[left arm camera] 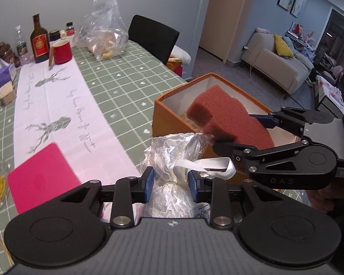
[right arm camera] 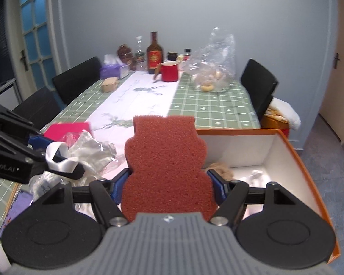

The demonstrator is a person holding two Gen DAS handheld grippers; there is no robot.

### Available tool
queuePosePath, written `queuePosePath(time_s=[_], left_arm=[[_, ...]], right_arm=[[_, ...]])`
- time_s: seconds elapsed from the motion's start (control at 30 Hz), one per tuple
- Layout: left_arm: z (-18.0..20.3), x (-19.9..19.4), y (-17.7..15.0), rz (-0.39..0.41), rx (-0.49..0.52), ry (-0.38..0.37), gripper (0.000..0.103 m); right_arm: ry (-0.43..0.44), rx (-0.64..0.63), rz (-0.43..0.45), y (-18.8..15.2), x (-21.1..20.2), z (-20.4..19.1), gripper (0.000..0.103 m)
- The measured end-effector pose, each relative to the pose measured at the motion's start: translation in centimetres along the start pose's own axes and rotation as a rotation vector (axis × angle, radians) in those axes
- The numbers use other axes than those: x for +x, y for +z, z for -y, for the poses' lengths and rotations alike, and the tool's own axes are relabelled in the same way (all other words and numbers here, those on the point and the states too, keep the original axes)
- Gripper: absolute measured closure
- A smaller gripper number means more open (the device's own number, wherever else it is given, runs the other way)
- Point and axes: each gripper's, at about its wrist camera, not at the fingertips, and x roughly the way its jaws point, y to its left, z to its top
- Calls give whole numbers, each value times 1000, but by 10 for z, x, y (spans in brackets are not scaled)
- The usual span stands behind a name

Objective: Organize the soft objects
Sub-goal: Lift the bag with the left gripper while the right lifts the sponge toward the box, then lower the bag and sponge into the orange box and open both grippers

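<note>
My right gripper [right arm camera: 168, 183] is shut on a red-brown bear-shaped sponge [right arm camera: 165, 160] and holds it over the near left edge of an open orange box [right arm camera: 295, 158] with white inside walls. A tan soft item [right arm camera: 220, 168] lies in the box. In the left wrist view the sponge [left arm camera: 227, 119] hangs above the box [left arm camera: 169, 114], with the right gripper [left arm camera: 240, 133] coming in from the right. My left gripper [left arm camera: 170, 182] is shut on a crinkled clear plastic bag with a white ribbon [left arm camera: 172, 160], just left of the box; it also shows in the right wrist view [right arm camera: 80, 153].
The green checked tablecloth [left arm camera: 130, 75] has a white runner. A pink card [left arm camera: 41, 178] lies near left. A red mug [left arm camera: 62, 51], bottles [left arm camera: 39, 39], a tissue box [left arm camera: 0, 75] and a large clear bag [left arm camera: 105, 34] stand at the far end. Black chairs [left arm camera: 152, 36] flank the table.
</note>
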Motion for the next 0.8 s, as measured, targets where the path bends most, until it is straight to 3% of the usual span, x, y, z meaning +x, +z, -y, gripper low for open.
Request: queuePosePath(time_s=[0.57, 0.8], left_arm=[[58, 65, 60, 37, 9, -59, 68], [59, 81, 76, 112, -105, -123, 68]], right_arm=[[-158, 153, 4, 7, -6, 104, 33], [-188, 181, -30, 3, 1, 127, 33]])
